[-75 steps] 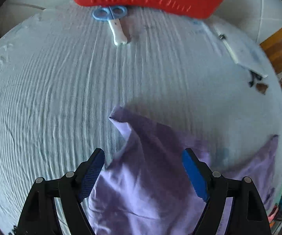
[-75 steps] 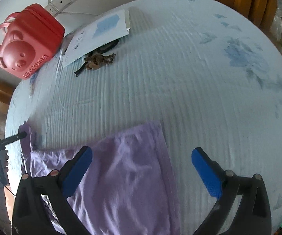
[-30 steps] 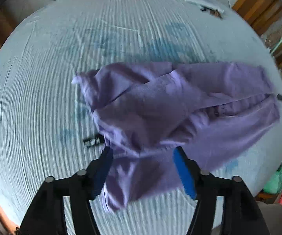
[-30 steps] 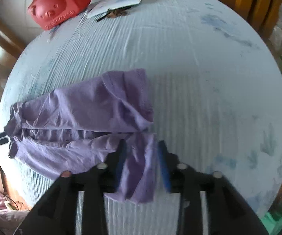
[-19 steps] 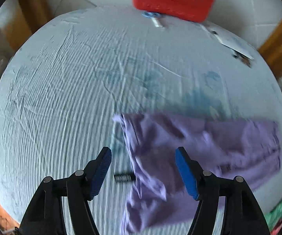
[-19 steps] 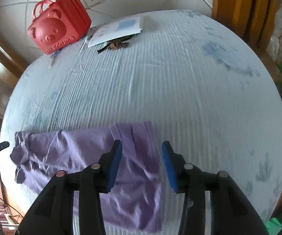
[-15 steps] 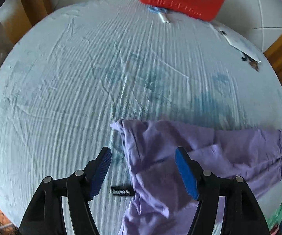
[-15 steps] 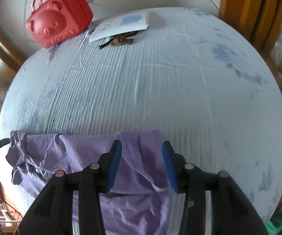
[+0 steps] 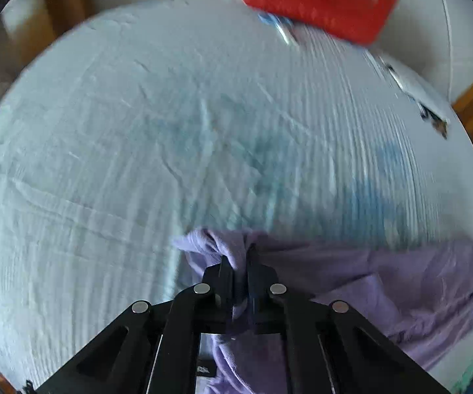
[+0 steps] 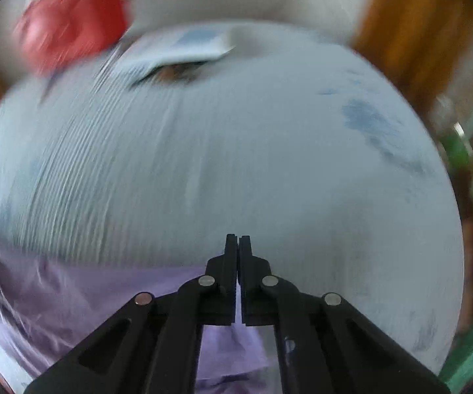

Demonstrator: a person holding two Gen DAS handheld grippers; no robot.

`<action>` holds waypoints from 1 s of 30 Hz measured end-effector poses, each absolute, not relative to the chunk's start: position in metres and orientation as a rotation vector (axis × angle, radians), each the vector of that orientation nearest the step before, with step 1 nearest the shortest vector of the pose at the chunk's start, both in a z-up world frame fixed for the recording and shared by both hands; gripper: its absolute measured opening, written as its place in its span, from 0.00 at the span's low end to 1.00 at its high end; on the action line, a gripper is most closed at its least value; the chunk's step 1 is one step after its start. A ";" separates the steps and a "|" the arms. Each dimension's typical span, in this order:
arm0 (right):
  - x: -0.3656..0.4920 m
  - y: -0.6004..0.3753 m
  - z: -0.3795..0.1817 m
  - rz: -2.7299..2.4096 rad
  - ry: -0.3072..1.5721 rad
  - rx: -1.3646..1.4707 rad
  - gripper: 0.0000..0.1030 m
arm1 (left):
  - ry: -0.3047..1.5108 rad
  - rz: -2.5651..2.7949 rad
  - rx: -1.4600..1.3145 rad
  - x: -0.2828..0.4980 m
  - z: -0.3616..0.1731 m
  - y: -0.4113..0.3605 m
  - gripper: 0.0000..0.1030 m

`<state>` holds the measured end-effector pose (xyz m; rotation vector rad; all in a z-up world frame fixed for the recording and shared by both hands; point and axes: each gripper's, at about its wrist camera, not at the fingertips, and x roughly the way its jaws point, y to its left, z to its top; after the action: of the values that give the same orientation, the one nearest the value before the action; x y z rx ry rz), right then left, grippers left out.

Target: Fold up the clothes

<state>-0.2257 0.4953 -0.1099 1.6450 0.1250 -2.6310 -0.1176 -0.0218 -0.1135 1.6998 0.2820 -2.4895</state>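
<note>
Right gripper [image 10: 238, 246] grip on garment [image 10: 72, 295] unclear (blur)

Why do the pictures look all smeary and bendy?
The right wrist view is smeared most: the red case and paper streak sideways, while the right tool stays sharp. The left wrist view blurs less; the purple garment is soft. Both fisheye views bulge the sheet round.

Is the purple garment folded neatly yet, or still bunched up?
Still bunched up. The purple garment lies wrinkled across the bed sheet, one corner gathered into a wad between the shut fingers of the left gripper.
</note>
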 end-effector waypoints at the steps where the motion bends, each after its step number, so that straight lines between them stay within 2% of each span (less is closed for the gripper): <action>1: -0.229 0.509 -0.110 -2.680 0.102 1.664 0.01 | 0.284 -2.480 1.682 -0.118 -0.114 -0.024 0.06; 4: -0.234 0.550 -0.121 -2.668 -0.120 1.768 0.01 | 0.347 -2.451 1.720 -0.122 -0.121 -0.029 0.07; 6: -0.225 0.561 -0.117 -2.691 -0.124 1.782 0.01 | 0.391 -2.442 1.745 -0.122 -0.122 -0.031 0.10; 8: -0.212 0.562 -0.109 -2.653 -0.207 1.722 0.02 | 0.425 -2.503 1.733 -0.112 -0.100 -0.029 0.20; 10: -0.197 0.556 -0.103 -2.601 -0.248 1.675 0.02 | 0.406 -2.559 1.685 -0.100 -0.076 -0.028 0.51; 11: -0.189 0.551 -0.102 -2.571 -0.247 1.660 0.02 | 0.394 -2.578 1.669 -0.095 -0.068 -0.026 0.56; 17: -0.169 0.506 -0.110 -2.400 -0.209 1.620 0.02 | 0.335 -2.638 1.688 -0.080 -0.061 -0.012 0.58; 24: -0.158 0.465 -0.127 -2.276 -0.156 1.628 0.02 | 0.242 -2.599 1.851 -0.068 -0.102 0.015 0.57; 30: -0.149 0.487 -0.148 -2.266 -0.208 1.737 0.01 | 0.176 -2.488 1.877 -0.050 -0.134 -0.008 0.60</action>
<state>-0.1489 0.4866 -0.1479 1.7368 -0.2080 -2.2659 -0.0496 -0.0081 -0.1339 1.8770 0.1764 -2.4879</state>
